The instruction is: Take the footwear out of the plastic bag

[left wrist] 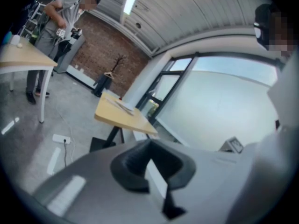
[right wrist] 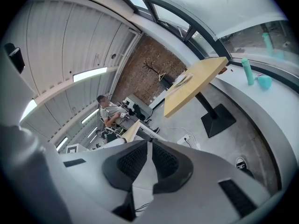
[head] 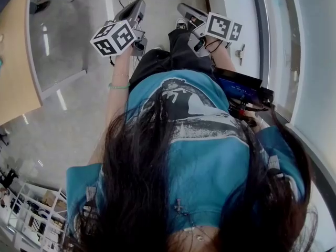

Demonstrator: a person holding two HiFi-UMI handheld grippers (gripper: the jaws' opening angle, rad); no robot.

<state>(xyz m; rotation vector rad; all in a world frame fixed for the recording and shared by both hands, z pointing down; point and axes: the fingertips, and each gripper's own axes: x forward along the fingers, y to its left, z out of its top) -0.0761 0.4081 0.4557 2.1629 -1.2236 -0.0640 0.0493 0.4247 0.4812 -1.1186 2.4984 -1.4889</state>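
Nothing of the task shows as begun. The person stands over a grey floor (head: 68, 114) with both tools held out in front, away from any worktop. The left gripper (head: 135, 9) is clenched on nothing, its jaws together and pointed at the room. The right gripper (head: 186, 12) also has its jaws all but meeting, with nothing between them. Neither the plastic bag nor the footwear appears in any view, so where they lie cannot be told. The only shoe (head: 181, 23) in sight is on the person's own foot. By these pictures, finding the bag, opening it and drawing the footwear out all remain.
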